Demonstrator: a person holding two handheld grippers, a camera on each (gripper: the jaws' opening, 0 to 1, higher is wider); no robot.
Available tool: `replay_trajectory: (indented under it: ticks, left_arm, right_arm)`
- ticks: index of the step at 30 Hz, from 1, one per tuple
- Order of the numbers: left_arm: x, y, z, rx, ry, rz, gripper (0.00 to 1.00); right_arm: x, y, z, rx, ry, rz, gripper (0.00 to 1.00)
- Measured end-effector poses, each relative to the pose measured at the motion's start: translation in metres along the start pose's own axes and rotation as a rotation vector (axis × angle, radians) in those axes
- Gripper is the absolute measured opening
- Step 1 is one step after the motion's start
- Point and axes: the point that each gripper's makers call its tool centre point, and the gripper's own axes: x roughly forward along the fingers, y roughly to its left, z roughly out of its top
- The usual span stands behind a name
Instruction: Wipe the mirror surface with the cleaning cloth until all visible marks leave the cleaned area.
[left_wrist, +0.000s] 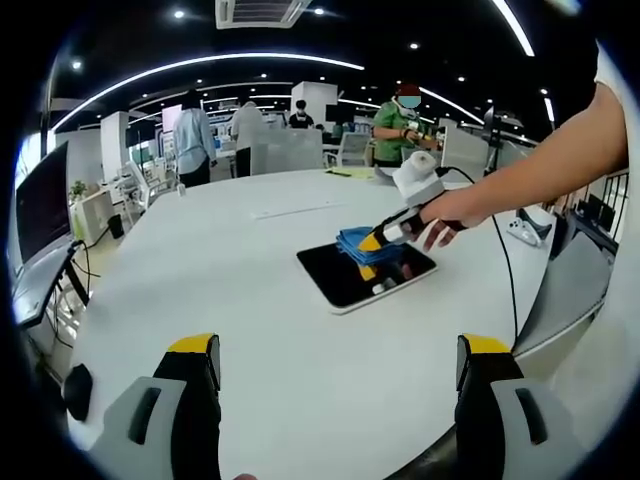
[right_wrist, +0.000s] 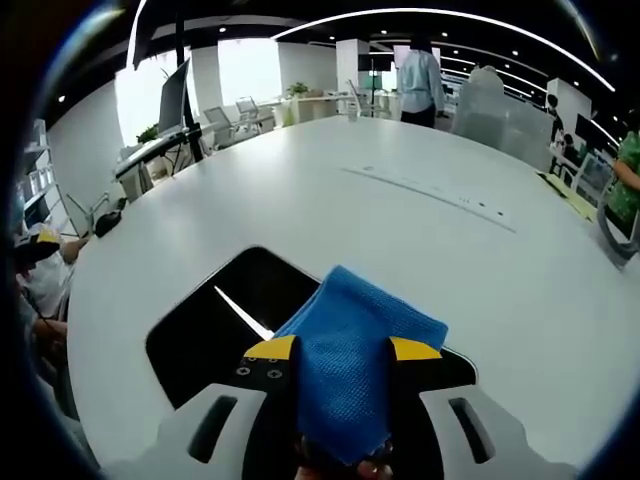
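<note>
A dark rectangular mirror (left_wrist: 345, 277) lies flat on the white round table (left_wrist: 250, 300). In the left gripper view my right gripper (left_wrist: 377, 243), held in a hand, presses a blue cloth (left_wrist: 358, 243) onto the mirror's far end. My left gripper (left_wrist: 338, 360) hovers well in front of the mirror, jaws wide apart with nothing between them. In the right gripper view the blue cloth (right_wrist: 350, 350) is clamped between the yellow-tipped fingers (right_wrist: 270, 350) of the right gripper (right_wrist: 342, 352) and lies over the mirror (right_wrist: 215, 325), which reflects a ceiling light strip.
A cable (left_wrist: 505, 270) trails from the right gripper across the table to its edge. A long thin strip (right_wrist: 435, 192) lies on the table farther off. Several people (left_wrist: 400, 125) stand by desks beyond the table. A monitor (left_wrist: 40, 200) stands off to the side.
</note>
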Motion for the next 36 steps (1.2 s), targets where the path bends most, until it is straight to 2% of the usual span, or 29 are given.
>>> replay_trajectory:
  ticks: [21,36]
  left_arm:
    - [-0.001,0.004,-0.002,-0.012,-0.003,0.011,0.99]
    - [0.005,0.002,-0.004,0.009,0.009,-0.01,0.99]
  right_arm:
    - [0.006,0.01,0.004,-0.007,-0.001,0.007,0.32]
    - [0.015,0.018,0.01,-0.006,0.005,0.008,0.32]
